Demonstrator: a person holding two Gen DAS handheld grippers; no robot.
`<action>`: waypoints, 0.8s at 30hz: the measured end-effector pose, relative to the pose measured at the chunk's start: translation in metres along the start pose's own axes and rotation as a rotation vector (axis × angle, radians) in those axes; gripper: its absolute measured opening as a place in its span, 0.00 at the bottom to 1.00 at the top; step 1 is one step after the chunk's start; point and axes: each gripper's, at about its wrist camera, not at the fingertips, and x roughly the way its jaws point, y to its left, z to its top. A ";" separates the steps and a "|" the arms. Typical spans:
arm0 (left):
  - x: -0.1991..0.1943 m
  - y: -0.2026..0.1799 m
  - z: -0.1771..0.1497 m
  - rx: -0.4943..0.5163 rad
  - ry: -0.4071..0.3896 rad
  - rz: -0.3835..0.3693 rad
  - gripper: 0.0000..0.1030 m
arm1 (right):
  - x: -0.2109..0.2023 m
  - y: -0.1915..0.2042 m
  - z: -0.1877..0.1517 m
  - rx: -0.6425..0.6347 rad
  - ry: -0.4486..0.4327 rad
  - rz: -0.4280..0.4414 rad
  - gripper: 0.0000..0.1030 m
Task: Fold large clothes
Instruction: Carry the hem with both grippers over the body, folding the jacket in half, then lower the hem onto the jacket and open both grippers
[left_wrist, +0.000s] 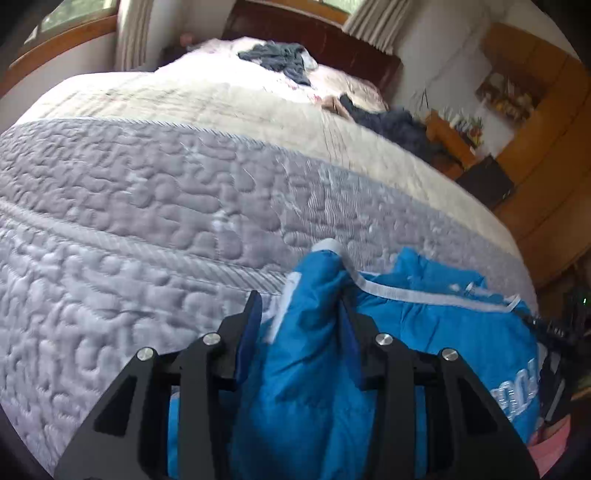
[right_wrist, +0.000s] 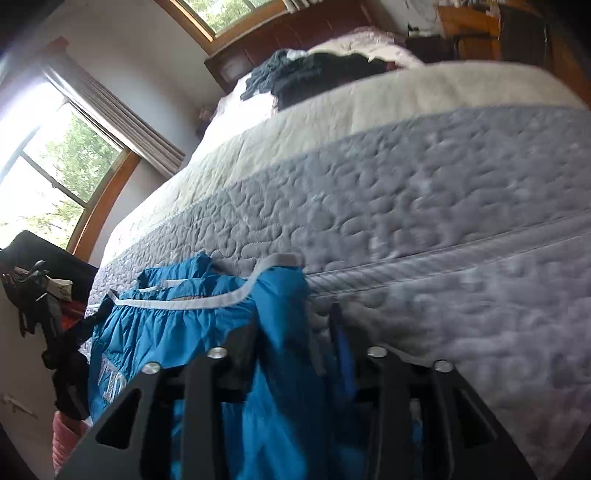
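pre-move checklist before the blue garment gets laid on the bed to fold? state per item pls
1. Left tongs gripping the blue garment: ok, cloth bunched between the fingers.
2. Right tongs gripping the same garment: ok, cloth between the fingers.
3. Garment spread flat between the two grips: not ok, it hangs crumpled, white trim wavy.
4. Landing area on the grey quilted bedspread: ok, nothing lies on the near part.
5. Dark clothes pile out of the way: ok, far up by the headboard.
6. Lower hem off the floor: cannot tell, out of view.
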 end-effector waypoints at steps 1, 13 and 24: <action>-0.015 0.004 -0.004 -0.001 -0.036 0.004 0.38 | -0.008 -0.001 -0.003 -0.006 -0.005 0.003 0.39; -0.133 -0.034 -0.111 0.174 -0.208 -0.011 0.39 | -0.095 0.049 -0.108 -0.215 -0.004 0.108 0.39; -0.102 -0.013 -0.145 0.178 -0.130 0.049 0.39 | -0.071 0.036 -0.145 -0.195 0.059 0.003 0.35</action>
